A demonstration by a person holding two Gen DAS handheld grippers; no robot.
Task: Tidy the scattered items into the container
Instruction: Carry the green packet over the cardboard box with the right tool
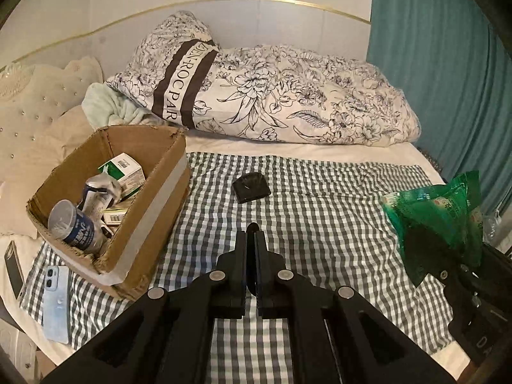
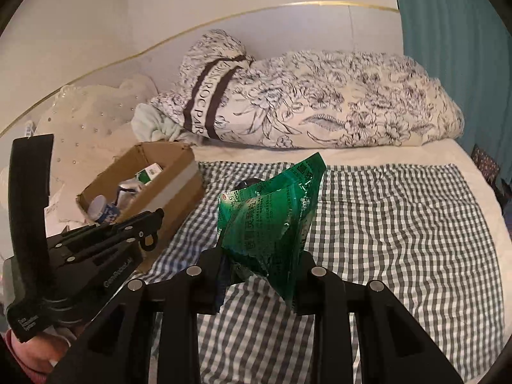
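My right gripper [image 2: 260, 265] has its jaws partly closed on the lower part of the green packet [image 2: 272, 220], which stands up crumpled between them and above the checked cloth [image 2: 400, 224], lifted I think so that I can carry it across. My left gripper [image 1: 252, 233] holds nothing, its jaws pressed together, and hovers low over the cloth beside the cardboard box [image 1: 153, 192]. The box already holds a can and small cartons, while a small black object [image 1: 252, 187] lies on the cloth near it.
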